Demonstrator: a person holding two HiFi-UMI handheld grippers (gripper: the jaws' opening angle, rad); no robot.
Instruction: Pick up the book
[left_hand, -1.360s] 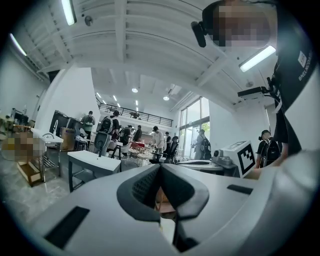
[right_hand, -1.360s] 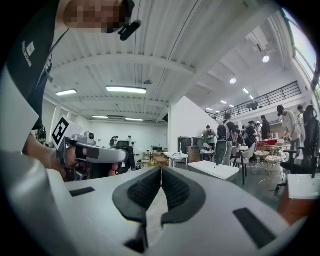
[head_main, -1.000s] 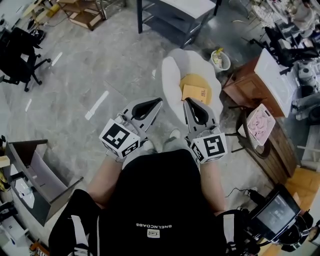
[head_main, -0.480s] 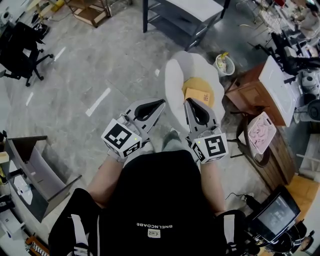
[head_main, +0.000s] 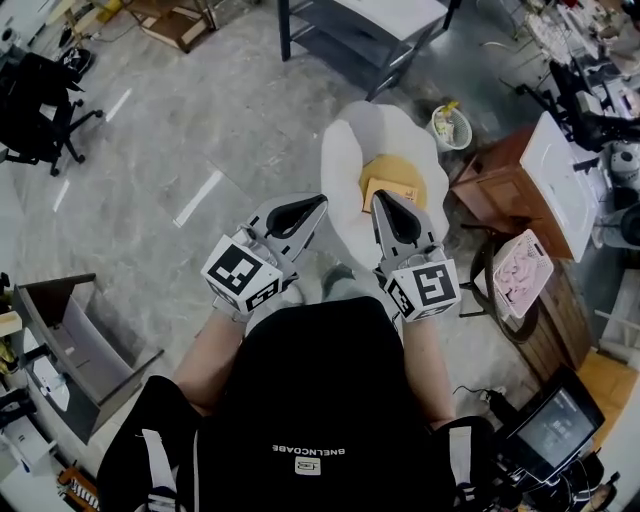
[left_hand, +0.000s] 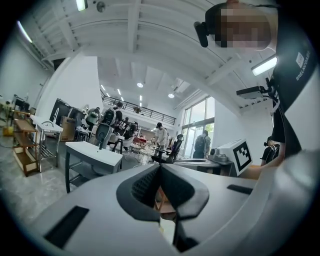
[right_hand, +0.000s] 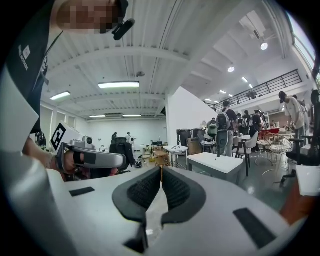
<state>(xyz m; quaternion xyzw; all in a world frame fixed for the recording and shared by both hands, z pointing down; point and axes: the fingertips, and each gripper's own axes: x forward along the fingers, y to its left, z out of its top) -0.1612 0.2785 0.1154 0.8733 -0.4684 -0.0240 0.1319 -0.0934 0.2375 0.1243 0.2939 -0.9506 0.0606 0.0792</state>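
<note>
While both grippers reach forward side by side, the book (head_main: 397, 187), tan with a pale label too small to read, lies on a yellow cushion (head_main: 398, 163) on a white chair (head_main: 345, 160), at one o'clock from the middle of the head view. From above, the right gripper (head_main: 380, 197) has its tip at the book's six o'clock edge; whether it touches cannot be told. Its fingers are pressed together on nothing. At its nine o'clock, the left gripper (head_main: 318, 201) also has its fingers pressed together, empty. Each cube (head_main: 240, 272) bears black-and-white square markers. White lettering on the black shirt (head_main: 310, 452) is too small to read surely. A pink printed pad (head_main: 522, 262) lies at three o'clock
</note>
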